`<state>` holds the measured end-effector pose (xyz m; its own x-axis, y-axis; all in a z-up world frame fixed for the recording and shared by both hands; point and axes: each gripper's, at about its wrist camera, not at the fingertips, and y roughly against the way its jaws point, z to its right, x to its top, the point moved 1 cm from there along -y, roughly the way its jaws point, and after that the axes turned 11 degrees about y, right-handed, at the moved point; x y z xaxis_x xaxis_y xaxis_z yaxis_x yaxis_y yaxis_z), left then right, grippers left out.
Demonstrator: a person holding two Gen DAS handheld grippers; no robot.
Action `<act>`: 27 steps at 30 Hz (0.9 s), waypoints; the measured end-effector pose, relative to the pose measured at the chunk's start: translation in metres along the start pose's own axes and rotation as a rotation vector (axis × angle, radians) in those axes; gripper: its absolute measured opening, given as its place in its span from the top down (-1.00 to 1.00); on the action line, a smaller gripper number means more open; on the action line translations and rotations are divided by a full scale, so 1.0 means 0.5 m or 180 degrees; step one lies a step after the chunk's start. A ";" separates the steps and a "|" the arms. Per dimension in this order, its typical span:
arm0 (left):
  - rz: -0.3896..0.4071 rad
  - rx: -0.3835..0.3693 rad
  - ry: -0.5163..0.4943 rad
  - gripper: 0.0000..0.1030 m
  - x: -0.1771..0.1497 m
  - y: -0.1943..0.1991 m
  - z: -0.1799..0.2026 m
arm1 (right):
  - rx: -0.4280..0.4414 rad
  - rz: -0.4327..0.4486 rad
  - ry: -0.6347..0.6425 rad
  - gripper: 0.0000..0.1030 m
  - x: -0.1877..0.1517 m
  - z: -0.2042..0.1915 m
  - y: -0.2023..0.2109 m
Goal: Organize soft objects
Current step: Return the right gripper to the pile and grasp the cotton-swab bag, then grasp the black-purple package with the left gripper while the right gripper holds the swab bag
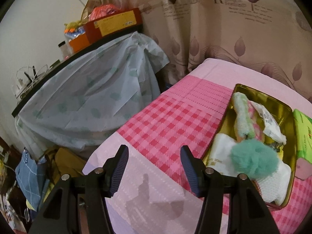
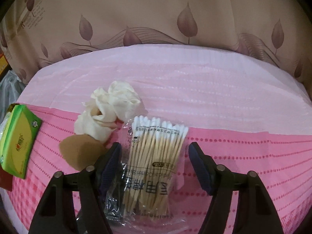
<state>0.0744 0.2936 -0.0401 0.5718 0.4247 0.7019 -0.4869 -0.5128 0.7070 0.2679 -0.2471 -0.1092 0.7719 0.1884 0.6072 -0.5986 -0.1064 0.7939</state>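
Observation:
In the left wrist view a gold tin (image 1: 288,115) lies on the pink table at the right, holding a teal pom-pom (image 1: 253,159), a white tissue pack (image 1: 273,185), a green-striped cloth (image 1: 242,107) and a small white packet (image 1: 270,123). My left gripper (image 1: 154,168) is open and empty, left of the tin. In the right wrist view my right gripper (image 2: 155,165) is open around a clear bag of cotton swabs (image 2: 156,146). A crumpled cream cloth (image 2: 109,111) and a brown makeup sponge (image 2: 80,152) lie just left of it.
A green tissue box (image 2: 18,140) sits at the table's left, also seen right of the tin (image 1: 304,132). A leaf-print curtain (image 2: 156,15) hangs behind the table. A shelf draped in pale cloth (image 1: 87,89) with boxes stands left; bags lie on the floor (image 1: 31,175).

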 end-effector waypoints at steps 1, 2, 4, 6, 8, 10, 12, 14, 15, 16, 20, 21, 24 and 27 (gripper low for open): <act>0.0013 -0.0016 -0.0029 -0.10 -0.001 0.003 0.004 | -0.0005 0.0028 0.0015 -0.16 -0.002 0.003 0.002; 0.0034 -0.0041 -0.0089 -0.10 -0.004 0.009 0.013 | 0.0002 0.0027 0.0025 -0.08 -0.004 0.006 0.003; 0.0067 -0.0078 -0.0181 -0.10 -0.010 0.019 0.029 | 0.0058 0.0043 0.0035 0.03 -0.012 0.013 0.010; 0.0124 -0.0132 -0.0301 -0.10 -0.018 0.035 0.051 | 0.0082 0.0051 0.0032 0.20 -0.023 0.022 0.017; 0.0179 -0.0255 -0.0383 -0.10 -0.030 0.058 0.074 | 0.0091 0.0064 0.0045 0.33 -0.035 0.028 0.026; 0.0172 -0.0387 -0.0451 -0.10 -0.040 0.075 0.097 | 0.0087 0.0037 0.0035 0.36 -0.048 0.031 0.036; 0.0137 -0.0601 -0.0541 -0.10 -0.058 0.098 0.128 | 0.0110 0.0055 0.0034 0.36 -0.065 0.032 0.046; 0.0082 -0.0823 -0.0669 -0.10 -0.078 0.123 0.172 | 0.0103 0.0058 0.0057 0.37 -0.080 0.030 0.054; 0.0062 -0.0929 -0.0735 -0.10 -0.089 0.134 0.193 | 0.0090 0.0062 0.0083 0.37 -0.089 0.028 0.059; 0.0039 -0.1035 -0.0810 -0.10 -0.099 0.147 0.216 | 0.0067 0.0067 0.0117 0.38 -0.101 0.025 0.065; -0.0061 -0.1455 -0.1120 -0.10 -0.140 0.197 0.310 | 0.0013 0.0088 0.0167 0.38 -0.145 0.022 0.088; -0.0108 -0.1568 -0.1214 -0.10 -0.151 0.208 0.333 | -0.0017 0.0091 0.0188 0.38 -0.155 0.023 0.094; -0.0218 -0.1889 -0.1483 -0.11 -0.188 0.243 0.409 | -0.0120 0.0099 0.0234 0.38 -0.180 0.032 0.112; -0.0353 -0.2129 -0.1705 -0.19 -0.221 0.267 0.478 | -0.0190 0.0101 0.0231 0.38 -0.196 0.045 0.126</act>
<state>0.1037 -0.0001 -0.0440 0.7914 -0.0487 0.6094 -0.6000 0.1292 0.7895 0.1594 -0.2942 -0.1182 0.7361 0.2562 0.6265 -0.6359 -0.0553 0.7698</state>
